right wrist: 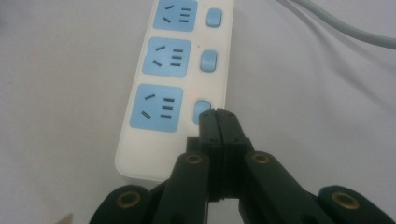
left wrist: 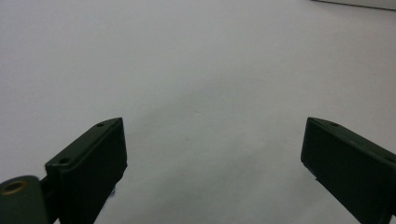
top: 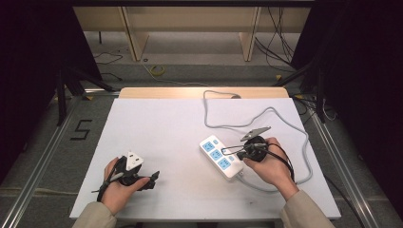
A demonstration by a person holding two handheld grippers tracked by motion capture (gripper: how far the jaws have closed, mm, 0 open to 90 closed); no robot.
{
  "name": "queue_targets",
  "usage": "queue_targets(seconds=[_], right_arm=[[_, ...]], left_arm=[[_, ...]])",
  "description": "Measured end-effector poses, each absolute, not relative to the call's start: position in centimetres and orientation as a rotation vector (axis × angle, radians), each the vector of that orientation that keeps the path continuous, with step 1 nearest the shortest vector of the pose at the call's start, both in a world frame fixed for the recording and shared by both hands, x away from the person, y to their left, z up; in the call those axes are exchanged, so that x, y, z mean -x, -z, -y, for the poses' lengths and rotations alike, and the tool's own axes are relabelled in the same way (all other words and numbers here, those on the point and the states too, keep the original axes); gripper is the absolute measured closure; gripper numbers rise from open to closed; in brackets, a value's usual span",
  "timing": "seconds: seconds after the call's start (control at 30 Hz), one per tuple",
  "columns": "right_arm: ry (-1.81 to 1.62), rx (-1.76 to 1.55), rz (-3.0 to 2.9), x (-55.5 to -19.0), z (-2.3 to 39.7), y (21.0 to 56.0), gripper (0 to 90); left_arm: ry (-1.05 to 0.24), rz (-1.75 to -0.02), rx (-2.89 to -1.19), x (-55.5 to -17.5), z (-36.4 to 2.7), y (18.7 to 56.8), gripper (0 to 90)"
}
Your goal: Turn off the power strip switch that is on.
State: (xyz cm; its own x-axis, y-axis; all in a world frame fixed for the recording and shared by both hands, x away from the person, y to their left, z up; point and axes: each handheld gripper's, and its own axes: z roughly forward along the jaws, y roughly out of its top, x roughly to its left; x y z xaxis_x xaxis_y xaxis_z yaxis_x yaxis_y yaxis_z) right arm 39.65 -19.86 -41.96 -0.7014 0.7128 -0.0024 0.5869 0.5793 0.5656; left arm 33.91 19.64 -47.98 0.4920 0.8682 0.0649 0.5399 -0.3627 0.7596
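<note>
High view: white power strip (top: 221,157) lies on the desk (top: 157,133) toward the right edge, slightly nearer the front edge than the back, its grey cable (top: 266,114) looping up toward the back edge and around the right side. Right gripper (top: 236,151) rests over the strip's near end, held by the person's right hand (top: 266,164). Left gripper (top: 154,176) sits near the front-left corner, well apart from the strip. Left gripper view: jaws stand wide, nothing between them, bare white desk surface ahead. Right gripper view: jaws pressed together, holding nothing, tips touching the blue switch (right wrist: 201,109) beside the nearest socket (right wrist: 156,108); a small red light (right wrist: 192,95) glows just above that switch. The two farther switches show no light that I can make out. Judgement: the nearest switch appears to be on or mid-press; whether the press is finished cannot be told. The remaining two switches look untouched, if they are to be toggled at all.
</note>
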Motion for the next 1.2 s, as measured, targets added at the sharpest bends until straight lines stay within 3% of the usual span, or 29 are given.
queue_targets(seconds=[1.2], right_arm=[[-0.763,-1.072,-2.625,-40.43,18.88,41.87,90.0]], left_arm=[[-0.616,-1.156,-2.048,-33.91,-19.66,47.95,6.6]])
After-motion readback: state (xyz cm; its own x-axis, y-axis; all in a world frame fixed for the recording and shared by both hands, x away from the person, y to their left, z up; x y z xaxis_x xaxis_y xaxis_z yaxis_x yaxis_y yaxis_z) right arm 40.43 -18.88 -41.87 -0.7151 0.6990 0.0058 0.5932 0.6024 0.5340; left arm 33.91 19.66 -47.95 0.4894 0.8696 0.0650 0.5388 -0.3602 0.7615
